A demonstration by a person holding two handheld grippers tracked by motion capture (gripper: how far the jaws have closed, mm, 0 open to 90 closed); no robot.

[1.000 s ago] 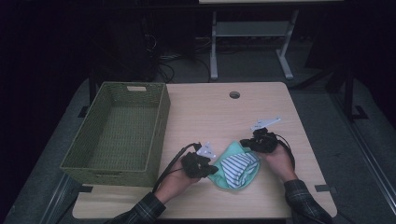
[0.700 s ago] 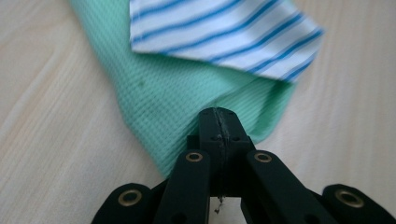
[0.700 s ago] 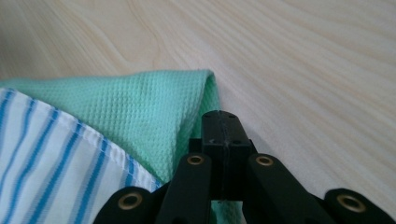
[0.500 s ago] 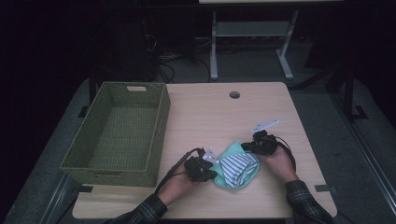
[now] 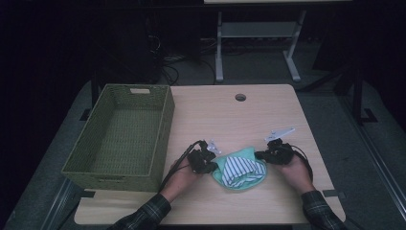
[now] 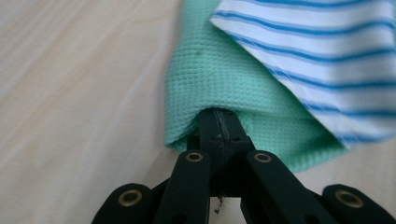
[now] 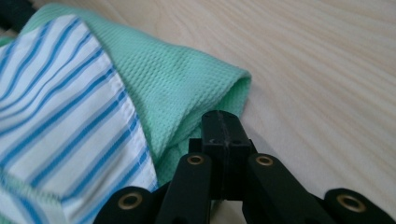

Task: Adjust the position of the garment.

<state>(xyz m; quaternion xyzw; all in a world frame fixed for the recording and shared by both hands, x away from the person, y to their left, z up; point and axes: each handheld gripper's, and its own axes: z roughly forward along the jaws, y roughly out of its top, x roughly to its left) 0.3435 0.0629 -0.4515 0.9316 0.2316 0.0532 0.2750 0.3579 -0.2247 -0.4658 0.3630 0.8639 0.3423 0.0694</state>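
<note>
A light wooden rectangular table (image 5: pixel 230 120) is standing on a dark floor, and it is carrying everything. On its left part a large olive-green woven basket (image 5: pixel 165 132) with straight walls is sitting, with nothing visible inside it. At the near edge of the table, in the middle, a mint-green waffle-weave cloth (image 5: pixel 221 173) is lying, and a white cloth with thin blue stripes (image 5: pixel 242 170) is lying folded on top of it. The two cloths are well apart from the basket. The person's arms in dark checked sleeves are coming in from the bottom of the high view. The left gripper (image 5: pixel 210 165) is sitting at the left edge of the green cloth; in the left gripper view its black jaws are pressed together and are pinching the folded edge of the green cloth (image 6: pixel 210 84), just beside the striped cloth (image 6: pixel 327 56). The right gripper (image 5: pixel 261 155) is at the right edge; in the right gripper view its jaws are also closed tight on the fold of the green cloth (image 7: pixel 196 88), while the striped cloth (image 7: pixel 60 107) is lying to the left of them.
</note>
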